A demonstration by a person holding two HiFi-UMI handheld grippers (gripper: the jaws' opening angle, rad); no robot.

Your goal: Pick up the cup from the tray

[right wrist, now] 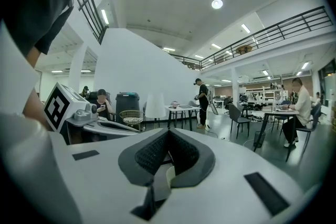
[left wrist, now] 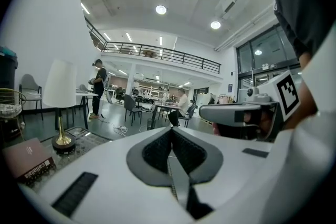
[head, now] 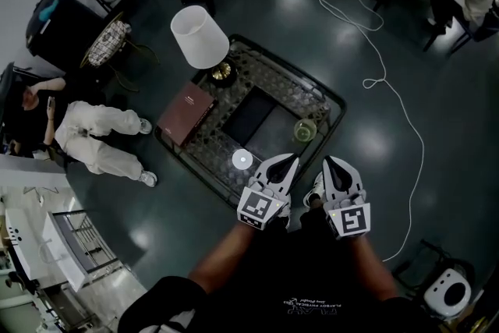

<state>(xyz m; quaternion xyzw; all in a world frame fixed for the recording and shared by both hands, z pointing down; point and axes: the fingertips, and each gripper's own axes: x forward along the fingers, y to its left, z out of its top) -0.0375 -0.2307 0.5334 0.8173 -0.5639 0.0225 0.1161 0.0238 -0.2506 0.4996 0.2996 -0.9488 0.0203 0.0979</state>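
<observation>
Closest in, bare forearms, then the left gripper (head: 282,164) and right gripper (head: 337,166) side by side above the near edge of the low table (head: 313,92). Just beyond the tips and roughly between them: the cup (head: 304,129), pale green, upright at the right edge of the dark tray (head: 249,111), apart from both tools. For a clean pick, open one pair wide before closing in, approach the wall level and square, clamp below the rim, then lift straight up without tilting. Probably glass, so probably slick. Keep clear of the lamp (head: 200,35) and book (head: 185,112) farther left. Tongs now: both pairs closed pad to pad, gripping nothing, touching nothing
</observation>
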